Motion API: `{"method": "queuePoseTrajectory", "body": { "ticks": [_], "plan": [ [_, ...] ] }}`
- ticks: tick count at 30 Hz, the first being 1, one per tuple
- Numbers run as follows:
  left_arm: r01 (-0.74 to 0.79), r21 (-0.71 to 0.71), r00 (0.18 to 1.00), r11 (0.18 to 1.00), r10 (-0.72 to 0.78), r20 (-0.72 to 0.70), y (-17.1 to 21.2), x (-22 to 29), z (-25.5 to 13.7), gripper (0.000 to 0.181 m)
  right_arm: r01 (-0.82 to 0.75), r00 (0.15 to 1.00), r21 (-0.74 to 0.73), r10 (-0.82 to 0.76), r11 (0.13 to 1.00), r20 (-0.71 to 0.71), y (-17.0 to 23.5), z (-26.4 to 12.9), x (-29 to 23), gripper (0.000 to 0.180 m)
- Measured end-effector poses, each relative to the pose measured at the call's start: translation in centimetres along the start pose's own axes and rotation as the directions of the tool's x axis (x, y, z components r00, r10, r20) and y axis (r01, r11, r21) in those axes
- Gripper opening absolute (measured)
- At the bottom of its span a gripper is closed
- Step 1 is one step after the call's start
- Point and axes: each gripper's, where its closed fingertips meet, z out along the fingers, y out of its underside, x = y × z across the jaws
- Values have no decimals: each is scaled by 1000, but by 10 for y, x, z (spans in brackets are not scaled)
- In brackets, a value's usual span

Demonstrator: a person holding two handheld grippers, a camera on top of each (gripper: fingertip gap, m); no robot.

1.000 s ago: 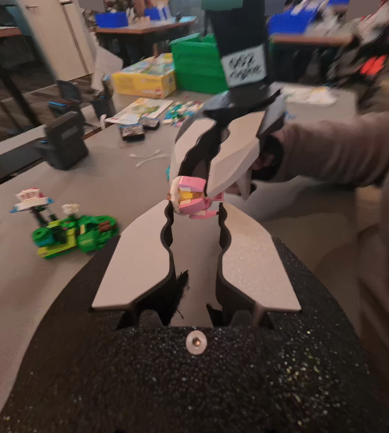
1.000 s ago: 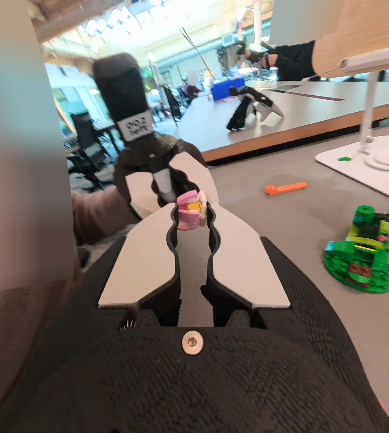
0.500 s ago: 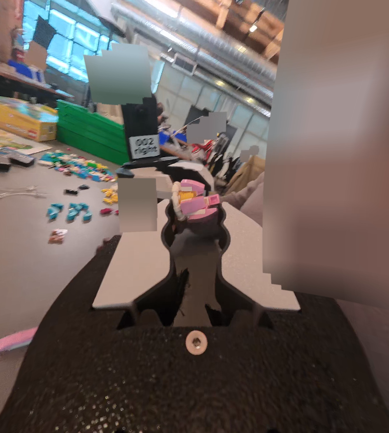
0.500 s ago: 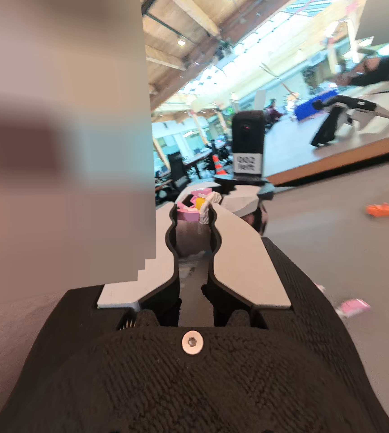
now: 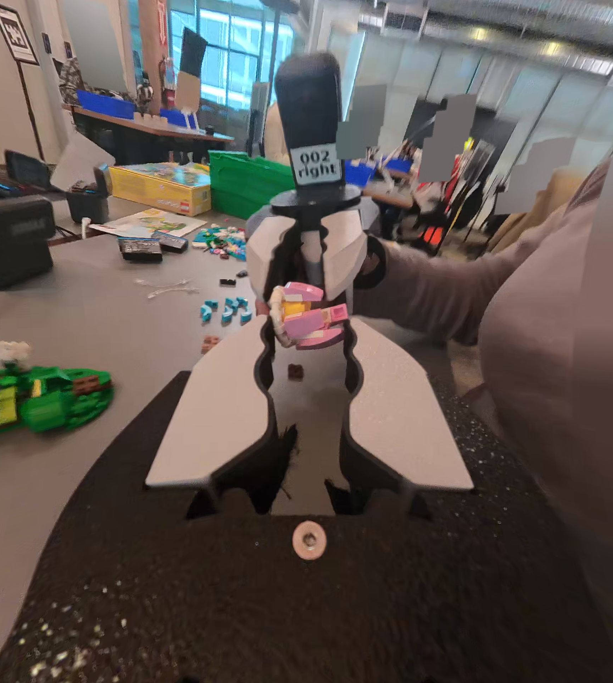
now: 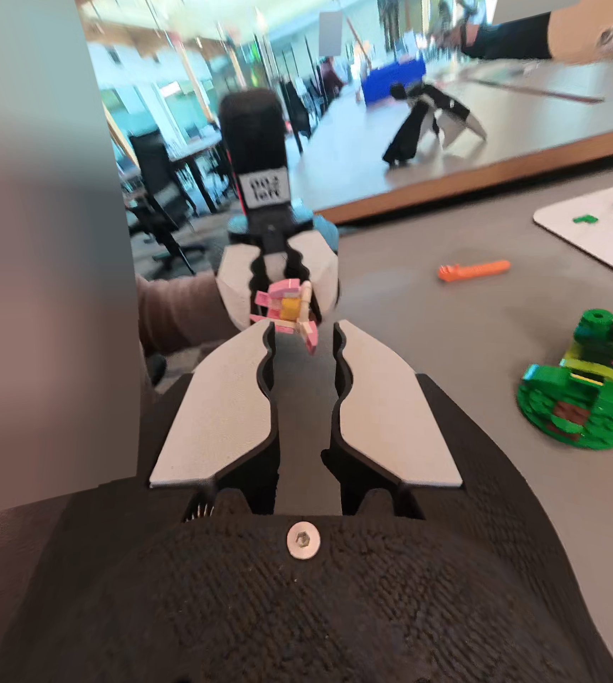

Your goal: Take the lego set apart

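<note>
A small pink flower build point(image 5: 306, 318) with a yellow centre and white petals sits between the fingertips of my left gripper point(image 5: 308, 327), which is shut on it and holds it in the air. My right gripper point(image 6: 303, 327) faces it head-on with its jaws open. The flower point(image 6: 284, 308) lies just beyond its left fingertip, and the right fingertip is clear of it. A pink petal point(image 6: 311, 340) hangs down from the flower. The right gripper point(image 5: 303, 281) shows behind the flower in the left wrist view. The green lego base point(image 5: 38, 399) rests on the grey table point(image 5: 112, 332).
The green base point(image 6: 593, 399) lies to the right of the right gripper. An orange brick separator point(image 6: 475, 269) and a white lamp base point(image 6: 593, 229) lie beyond it. Loose teal bricks point(image 5: 227, 308), a brown brick point(image 5: 295, 371), a yellow box point(image 5: 160, 188) and a green bin point(image 5: 249, 188) are on the table.
My right gripper has opened and let go of the flower. Both grippers have tilted back down toward the table. The left gripper still holds the flower.
</note>
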Motion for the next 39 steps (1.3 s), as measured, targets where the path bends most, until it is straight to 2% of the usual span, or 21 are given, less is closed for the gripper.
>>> {"method": "queuePoseTrajectory", "body": {
  "ticks": [1, 6, 9, 11, 13, 17, 20, 21, 23, 25, 26, 28, 29, 32, 35, 36, 39],
  "plan": [
    [-42, -32, 999, 999, 43, 15, 1, 0, 2, 36, 14, 1000, -39, -14, 999, -15, 3, 2, 2, 28],
    [-164, -138, 984, 977, 173, 53, 6, -1, 5, 36, 46, 999, -53, -45, 998, 25, 3, 5, -2, 11],
    [-112, -120, 993, 987, 117, 34, 3, 3, 4, 36, 69, 997, -57, -68, 996, 31, 2, 5, -5, 8],
    [-53, -101, 995, 993, 62, 84, 0, -3, 3, 48, 99, 995, -41, -100, 994, -4, -2, 3, -1, 2],
    [-33, -108, 992, 994, 46, 120, -1, -8, 1, 52, 117, 993, -22, -117, 993, -18, -6, 1, -1, 2],
    [-15, -109, 993, 994, 28, 118, -2, -8, 0, 35, 146, 988, -2, -146, 989, -58, -10, -1, 4, 2],
    [19, -30, 999, 999, -17, 42, -12, 0, -3, 23, 98, 995, 41, -98, 994, -1, -15, -4, 0, 2],
    [49, 19, 997, 999, -50, 54, -17, -4, -6, 0, 76, 996, 60, -78, 995, 38, -16, -5, -5, 2],
    [107, 123, 994, 987, -109, 11, -28, -8, -16, 0, 39, 995, 78, -46, 996, 86, -17, -6, -10, 2],
    [187, 190, 982, 964, -180, -54, -36, -8, -24, 0, 42, 997, 73, -46, 996, 57, -14, -5, -5, 2],
    [205, 211, 979, 956, -198, -54, -38, -11, -27, 1, 46, 998, 73, -49, 996, 35, -13, -5, -2, 2],
    [222, 190, 975, 956, -220, -30, -34, -13, -29, 37, 70, 997, 72, -69, 995, -19, -12, -6, 4, 2],
    [212, 147, 977, 966, -214, -3, -29, -14, -26, 49, 96, 994, 59, -93, 994, -54, -11, -5, 6, 2],
    [130, 36, 986, 991, -133, 103, -18, -14, -16, 55, 161, 982, 24, -158, 987, -108, -10, -1, 8, 2],
    [82, -33, 987, 996, -76, 141, -13, -14, -11, 41, 183, 977, 19, -180, 983, -117, -12, 1, 6, 2],
    [75, -20, 990, 997, -72, 119, -16, -10, -11, 24, 179, 978, 23, -175, 984, -117, -13, 0, 7, 3],
    [93, -18, 995, 996, -92, 39, -18, 0, -11, 21, 106, 994, 79, -105, 991, -20, -15, -2, -1, 3]
  ]
}}
